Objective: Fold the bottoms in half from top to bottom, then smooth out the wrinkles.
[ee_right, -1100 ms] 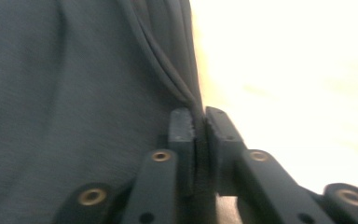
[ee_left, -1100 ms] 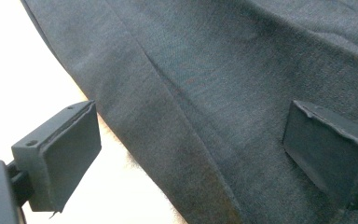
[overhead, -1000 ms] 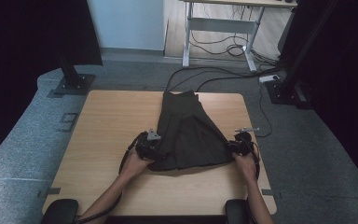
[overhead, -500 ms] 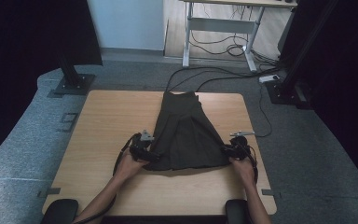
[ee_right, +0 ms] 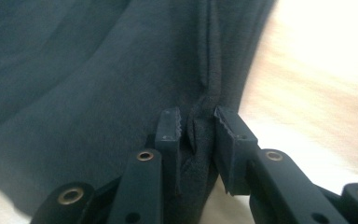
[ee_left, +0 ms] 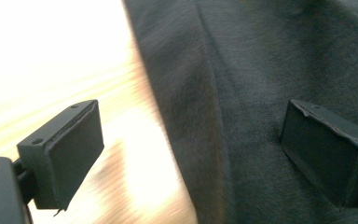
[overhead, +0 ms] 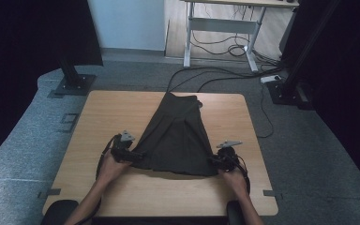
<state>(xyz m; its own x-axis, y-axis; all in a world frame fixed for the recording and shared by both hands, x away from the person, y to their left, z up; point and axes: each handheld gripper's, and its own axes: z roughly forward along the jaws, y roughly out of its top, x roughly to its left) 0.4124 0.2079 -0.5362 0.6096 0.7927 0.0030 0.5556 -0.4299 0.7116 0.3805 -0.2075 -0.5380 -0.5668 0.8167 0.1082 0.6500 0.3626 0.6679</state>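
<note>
My light wooden desk [overhead: 108, 117] carries one dark garment [overhead: 176, 138], spread flat down its middle, wider hem toward me.

A wooden table [overhead: 103, 112] sits on grey carpet [overhead: 23, 150]; black cables [overhead: 215, 77] lie behind it, near a desk frame [overhead: 220, 26].

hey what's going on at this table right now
A person is working a dark garment spread flat on a wooden table, with a gripper in each hand at its near corners. The right gripper is pinching a bunched fold of the cloth at its edge. The left gripper has its jaws wide open, straddling the garment's other edge without clamping it.
</note>
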